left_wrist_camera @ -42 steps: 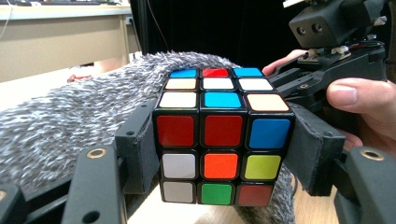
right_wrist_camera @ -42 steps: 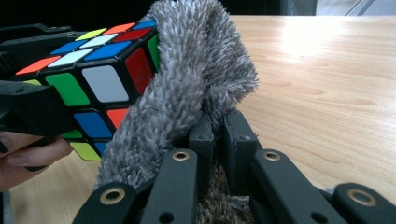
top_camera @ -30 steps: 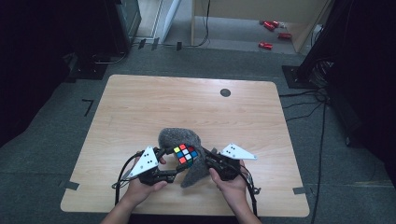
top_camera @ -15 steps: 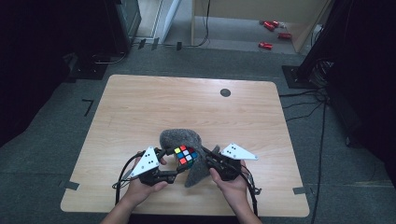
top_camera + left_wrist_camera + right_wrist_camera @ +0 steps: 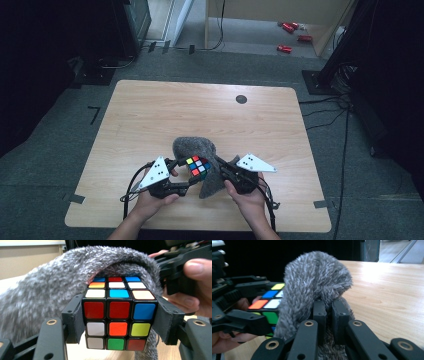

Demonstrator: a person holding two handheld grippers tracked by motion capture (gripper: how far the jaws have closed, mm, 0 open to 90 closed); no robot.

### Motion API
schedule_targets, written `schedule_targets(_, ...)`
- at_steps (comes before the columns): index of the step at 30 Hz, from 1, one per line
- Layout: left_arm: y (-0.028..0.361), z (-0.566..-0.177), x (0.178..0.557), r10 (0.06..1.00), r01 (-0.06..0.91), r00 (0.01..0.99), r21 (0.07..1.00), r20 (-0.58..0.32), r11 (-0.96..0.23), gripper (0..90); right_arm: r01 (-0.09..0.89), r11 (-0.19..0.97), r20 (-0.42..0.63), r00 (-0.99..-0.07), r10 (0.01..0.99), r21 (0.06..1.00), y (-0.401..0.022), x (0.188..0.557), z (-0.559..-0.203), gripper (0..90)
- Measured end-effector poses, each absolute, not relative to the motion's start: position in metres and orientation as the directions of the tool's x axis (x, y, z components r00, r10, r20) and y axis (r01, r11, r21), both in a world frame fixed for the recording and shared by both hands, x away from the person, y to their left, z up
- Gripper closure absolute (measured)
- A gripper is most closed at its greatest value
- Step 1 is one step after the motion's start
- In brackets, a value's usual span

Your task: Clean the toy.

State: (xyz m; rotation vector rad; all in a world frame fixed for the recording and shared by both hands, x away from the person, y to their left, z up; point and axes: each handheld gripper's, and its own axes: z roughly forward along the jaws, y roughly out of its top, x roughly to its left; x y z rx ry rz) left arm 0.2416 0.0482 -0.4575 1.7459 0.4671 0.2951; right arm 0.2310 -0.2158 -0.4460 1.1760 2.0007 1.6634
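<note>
A colourful puzzle cube (image 5: pixel 198 166) (image 5: pixel 117 312) is clamped between the jaws of my left gripper (image 5: pixel 186 176) (image 5: pixel 120 317) near the table's front edge. A fuzzy grey sock (image 5: pixel 196 148) (image 5: pixel 50 300) (image 5: pixel 314 287) arches over the cube's far side, its opening around the cube's top. My right gripper (image 5: pixel 220 172) (image 5: pixel 328 315) is shut on the sock's edge, to the right of the cube. In the right gripper view the cube (image 5: pixel 268 302) sits to the left, partly behind the sock.
The wooden table (image 5: pixel 165 115) stretches away beyond the grippers, with a small black round hole (image 5: pixel 241 99) near its far edge. Cables (image 5: pixel 325 112) and red objects (image 5: pixel 290 27) lie on the floor past the table.
The cube has shifted slightly right and further under the sock's opening. Both hands stay near the front edge.
</note>
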Motion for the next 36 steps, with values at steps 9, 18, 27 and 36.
schedule_targets(9, 0.059, -0.457, 0.249, 0.493, 0.19, 0.864, 0.973, -0.101, -0.134, 35.6, 0.441, 0.045, 0.276, -0.634, 0.723, 0.897, -0.21, 0.233, -0.455, 84.1)
schedule_targets(18, 0.053, -0.452, 0.242, 0.467, 0.166, 0.88, 0.979, -0.091, -0.121, 35.6, 0.446, 0.024, 0.292, -0.625, 0.724, 0.895, -0.214, 0.235, -0.457, 84.0)
schedule_targets(27, 0.057, -0.456, 0.247, 0.472, 0.186, 0.875, 0.974, -0.103, -0.133, 35.6, 0.421, 0.041, 0.265, -0.639, 0.723, 0.906, -0.211, 0.23, -0.447, 84.0)
schedule_targets(36, 0.057, -0.451, 0.245, 0.46, 0.185, 0.879, 0.978, -0.124, -0.091, 35.6, 0.443, 0.035, 0.284, -0.632, 0.721, 0.896, -0.212, 0.233, -0.456, 84.2)
